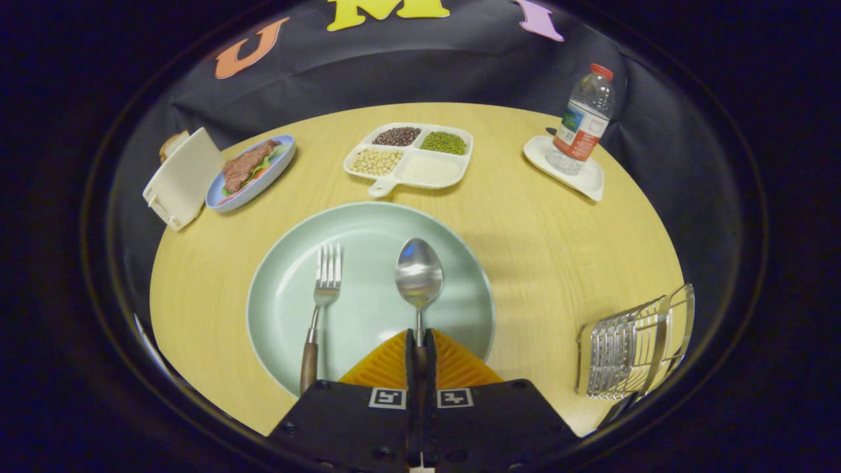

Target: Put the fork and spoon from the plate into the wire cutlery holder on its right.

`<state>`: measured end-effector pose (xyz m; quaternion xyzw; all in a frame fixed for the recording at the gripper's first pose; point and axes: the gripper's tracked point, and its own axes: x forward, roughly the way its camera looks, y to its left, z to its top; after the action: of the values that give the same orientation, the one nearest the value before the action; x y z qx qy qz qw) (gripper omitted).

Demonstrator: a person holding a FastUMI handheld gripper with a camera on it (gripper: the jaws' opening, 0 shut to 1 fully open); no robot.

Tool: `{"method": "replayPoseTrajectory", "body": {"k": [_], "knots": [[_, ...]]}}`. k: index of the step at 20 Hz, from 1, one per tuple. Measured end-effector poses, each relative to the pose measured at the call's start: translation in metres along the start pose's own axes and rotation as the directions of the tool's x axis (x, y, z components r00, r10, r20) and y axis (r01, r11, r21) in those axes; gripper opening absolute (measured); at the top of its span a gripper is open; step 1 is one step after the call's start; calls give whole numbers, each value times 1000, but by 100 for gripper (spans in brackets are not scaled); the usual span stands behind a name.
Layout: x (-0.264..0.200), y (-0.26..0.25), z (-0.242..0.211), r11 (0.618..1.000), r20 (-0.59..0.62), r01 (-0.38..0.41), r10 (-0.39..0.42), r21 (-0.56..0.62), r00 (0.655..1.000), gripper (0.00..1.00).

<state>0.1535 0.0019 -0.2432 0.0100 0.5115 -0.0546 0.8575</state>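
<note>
A pale green plate lies on the round wooden table just ahead of my fingers. On it a fork with a brown wooden handle lies to the left, tines pointing away. To its right lies a spoon, bowl away from me. My gripper is shut on the spoon's handle, which runs back between the two fingers and is hidden there. The wire cutlery holder stands to the right of the plate, near the table's edge.
Beyond the plate sits a white divided tray of beans and grains. A blue dish with meat and a white box are at the far left. A water bottle stands on a white coaster at the far right.
</note>
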Motion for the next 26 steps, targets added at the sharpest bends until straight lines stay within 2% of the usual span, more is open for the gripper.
{"method": "replayPoseTrajectory", "body": {"k": [5,11,18,26], "knots": [[-24,-2,-1,999,2,-23,23,32,1000,2],[-71,-17,1,1000,63,-22,22,-1,998,2],[-123,-67,-2,999,132,-5,0,37,991,2],[-141,-141,-19,994,149,33,-49,106,988,2]]}}
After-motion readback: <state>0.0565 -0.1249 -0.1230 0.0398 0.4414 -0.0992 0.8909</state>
